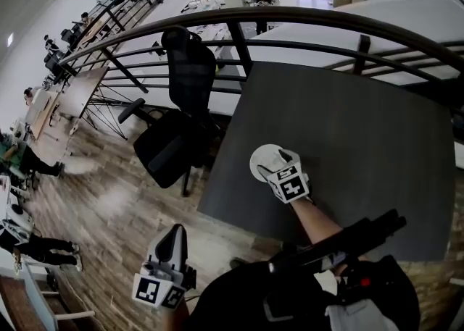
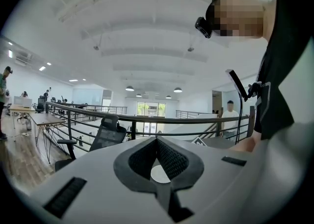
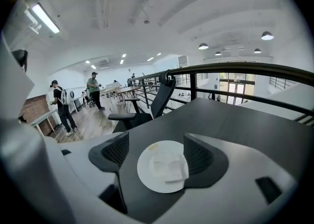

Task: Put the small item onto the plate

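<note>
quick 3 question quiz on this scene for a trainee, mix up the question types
1. True or false: the small white item lies on the plate.
2. Pick one. The right tool has its jaws: A) shut on the item; B) wide apart, gripping nothing; C) shut on the plate's rim.
3. Fill in: the left tool hangs over the wooden ____, beside the dark table.

Key: 1 true; 2 B; 3 floor.
</note>
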A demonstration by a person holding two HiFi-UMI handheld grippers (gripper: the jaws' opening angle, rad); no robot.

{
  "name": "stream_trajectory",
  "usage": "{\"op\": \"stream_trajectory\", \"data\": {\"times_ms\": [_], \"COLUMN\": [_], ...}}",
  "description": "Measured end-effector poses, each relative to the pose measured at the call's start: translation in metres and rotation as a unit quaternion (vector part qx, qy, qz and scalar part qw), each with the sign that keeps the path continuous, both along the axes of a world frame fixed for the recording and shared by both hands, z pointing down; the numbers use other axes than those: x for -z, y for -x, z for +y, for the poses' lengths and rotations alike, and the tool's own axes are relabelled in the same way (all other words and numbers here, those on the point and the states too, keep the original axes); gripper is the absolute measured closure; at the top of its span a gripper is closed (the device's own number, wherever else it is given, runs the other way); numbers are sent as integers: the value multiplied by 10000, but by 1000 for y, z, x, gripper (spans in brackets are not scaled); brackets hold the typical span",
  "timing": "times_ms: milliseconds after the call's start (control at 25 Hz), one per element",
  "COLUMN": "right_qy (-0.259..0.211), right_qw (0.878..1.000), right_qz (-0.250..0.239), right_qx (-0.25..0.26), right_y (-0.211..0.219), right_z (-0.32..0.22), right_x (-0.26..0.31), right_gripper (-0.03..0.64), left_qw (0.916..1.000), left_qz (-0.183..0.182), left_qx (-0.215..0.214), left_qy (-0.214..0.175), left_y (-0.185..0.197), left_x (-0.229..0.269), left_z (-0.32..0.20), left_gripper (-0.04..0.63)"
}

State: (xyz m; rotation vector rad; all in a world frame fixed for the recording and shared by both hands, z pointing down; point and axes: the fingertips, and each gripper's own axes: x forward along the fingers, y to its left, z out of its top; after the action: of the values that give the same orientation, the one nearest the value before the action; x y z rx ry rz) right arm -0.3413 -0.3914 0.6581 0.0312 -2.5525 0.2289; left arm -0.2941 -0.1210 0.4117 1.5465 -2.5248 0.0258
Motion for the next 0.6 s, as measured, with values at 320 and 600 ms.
{"op": "stream_trajectory", "data": {"times_ms": [320,600], "right_qy": [-13,-150], "right_qw": [9956,9909], "right_qz": [-890,-1262], "right_qx": [-292,-449], "right_y": [-20,-58], "right_z": [3,10], "right_x": [75,131], "right_gripper": [343,467], "left_qw": [9986,9939], "left_qz": [-11,66], "left_qx": [-498,-1043], "left_qy": [-182,-346], "left_y": [-2,-13], "left_x": [2,4], "left_z": [-16,-34], "left_gripper": [591,591]}}
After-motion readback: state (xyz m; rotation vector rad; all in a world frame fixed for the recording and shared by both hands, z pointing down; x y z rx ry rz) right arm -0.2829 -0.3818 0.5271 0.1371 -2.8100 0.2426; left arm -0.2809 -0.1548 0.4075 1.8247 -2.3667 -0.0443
